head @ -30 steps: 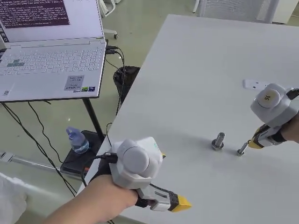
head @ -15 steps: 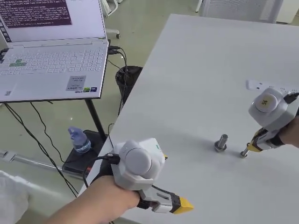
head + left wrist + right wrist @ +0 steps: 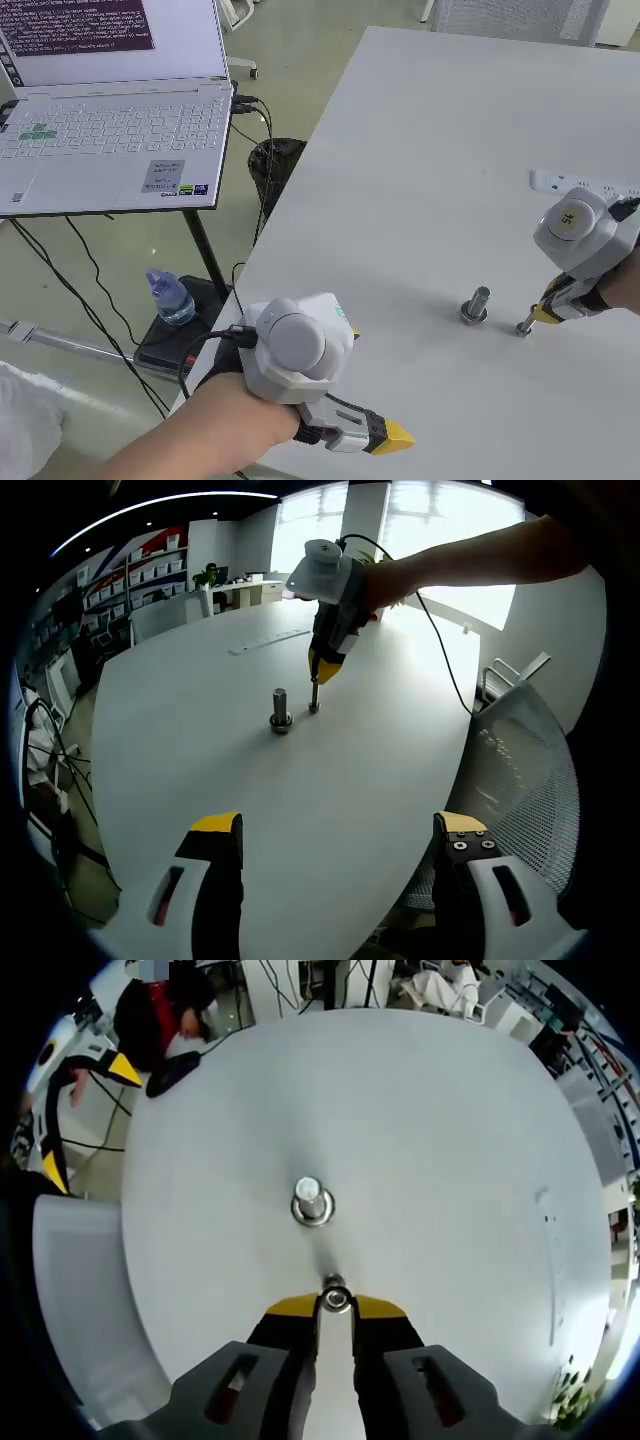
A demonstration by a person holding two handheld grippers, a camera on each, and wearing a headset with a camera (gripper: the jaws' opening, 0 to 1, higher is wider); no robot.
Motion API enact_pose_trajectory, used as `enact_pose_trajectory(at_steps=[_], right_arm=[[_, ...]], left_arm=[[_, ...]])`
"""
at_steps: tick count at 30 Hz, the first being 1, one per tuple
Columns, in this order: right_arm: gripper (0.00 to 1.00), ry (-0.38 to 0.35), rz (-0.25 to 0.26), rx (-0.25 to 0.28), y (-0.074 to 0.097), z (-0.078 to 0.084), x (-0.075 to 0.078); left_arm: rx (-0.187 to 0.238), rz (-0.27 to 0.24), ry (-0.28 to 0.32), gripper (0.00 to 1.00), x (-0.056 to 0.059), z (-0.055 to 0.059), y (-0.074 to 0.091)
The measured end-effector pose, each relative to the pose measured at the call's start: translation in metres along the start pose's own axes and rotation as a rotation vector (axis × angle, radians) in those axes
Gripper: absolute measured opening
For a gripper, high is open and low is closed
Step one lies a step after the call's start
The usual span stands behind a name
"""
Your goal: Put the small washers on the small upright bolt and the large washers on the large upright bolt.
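White table (image 3: 430, 150), left gripper (image 3: 338, 830) idle with jaws spread at its near edge, right gripper (image 3: 336, 1310) beside the large bolt (image 3: 312, 1200), jaws nearly together over the small bolt (image 3: 521, 326), apparently pinching a small washer (image 3: 336, 1298): hold plumb, release only once threaded.

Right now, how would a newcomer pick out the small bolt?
On the white table, two bolts stand upright side by side. The small bolt is the thinner, shorter one at the tips of the right hand-held gripper; the large bolt beside it is thicker.
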State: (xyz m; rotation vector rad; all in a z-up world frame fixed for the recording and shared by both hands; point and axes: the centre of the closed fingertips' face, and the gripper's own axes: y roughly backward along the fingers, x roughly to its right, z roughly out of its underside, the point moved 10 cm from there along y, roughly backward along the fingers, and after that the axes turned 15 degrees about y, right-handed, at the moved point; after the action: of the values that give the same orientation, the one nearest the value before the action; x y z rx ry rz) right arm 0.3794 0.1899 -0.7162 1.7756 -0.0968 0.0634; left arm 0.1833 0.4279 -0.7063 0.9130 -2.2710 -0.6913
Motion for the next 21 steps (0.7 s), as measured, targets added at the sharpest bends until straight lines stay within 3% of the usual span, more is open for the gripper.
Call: enact_pose_trajectory(at_steps=[21], right_arm=[[0.13,-0.001,-0.021,-0.022,-0.018,0.000,-0.001]], left_arm=[[-0.007,-0.001,0.019,0.77,-0.006,0.005,-0.002]])
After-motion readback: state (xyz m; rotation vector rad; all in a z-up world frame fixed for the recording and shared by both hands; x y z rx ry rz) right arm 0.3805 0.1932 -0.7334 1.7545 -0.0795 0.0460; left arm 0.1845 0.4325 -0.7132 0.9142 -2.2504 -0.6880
